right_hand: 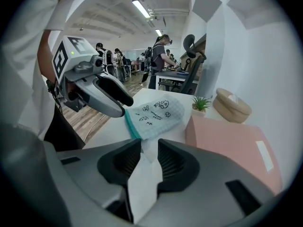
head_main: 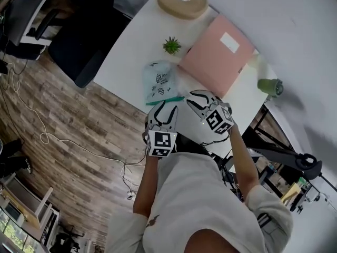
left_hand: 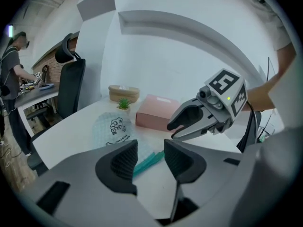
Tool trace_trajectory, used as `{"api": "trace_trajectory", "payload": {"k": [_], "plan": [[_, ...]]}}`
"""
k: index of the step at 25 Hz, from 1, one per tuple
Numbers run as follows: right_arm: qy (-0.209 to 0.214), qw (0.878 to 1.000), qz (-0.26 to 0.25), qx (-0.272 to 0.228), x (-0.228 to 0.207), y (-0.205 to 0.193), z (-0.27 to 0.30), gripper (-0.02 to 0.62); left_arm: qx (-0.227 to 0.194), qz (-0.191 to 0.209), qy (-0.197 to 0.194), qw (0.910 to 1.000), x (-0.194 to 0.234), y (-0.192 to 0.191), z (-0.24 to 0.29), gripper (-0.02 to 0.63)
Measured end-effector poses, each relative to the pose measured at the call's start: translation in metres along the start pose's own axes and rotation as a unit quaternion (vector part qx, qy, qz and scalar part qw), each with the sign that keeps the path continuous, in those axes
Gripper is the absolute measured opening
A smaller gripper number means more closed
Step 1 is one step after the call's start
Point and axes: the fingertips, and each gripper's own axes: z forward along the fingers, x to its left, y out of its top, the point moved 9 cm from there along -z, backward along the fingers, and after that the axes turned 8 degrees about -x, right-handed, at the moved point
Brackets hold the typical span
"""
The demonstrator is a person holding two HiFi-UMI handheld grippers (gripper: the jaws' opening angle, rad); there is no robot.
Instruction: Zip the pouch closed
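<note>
Smooth white tabletop (head_main: 131,51) over a wood-plank floor (head_main: 79,115). The soft, waffle-textured pouch (head_main: 159,82) with its teal zipper edge lies flat at 12 o'clock from the left gripper (head_main: 166,107). Left gripper and right gripper (head_main: 202,100) are both released, jaws apart and empty.

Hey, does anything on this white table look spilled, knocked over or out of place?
Nothing stands out. The pouch lies flat near the edge of the table, the small plant stands upright, and the pink box and round tan container sit flat. No spill shows.
</note>
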Motion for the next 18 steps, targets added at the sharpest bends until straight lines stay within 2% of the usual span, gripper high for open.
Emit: {"api": "trace_trajectory", "payload": {"k": [10,18], "plan": [[0.070,0.997,-0.036,0.027,0.000,-0.020,0.018,0.092,0.051,-0.006,-0.025,0.9984,-0.029,-0.023,0.036,0.129],[0.083,0.993,-0.057,0.062,0.002,-0.028,0.027,0.089,0.070,-0.012,-0.022,0.9972,-0.038,-0.034,0.046,0.127]]}}
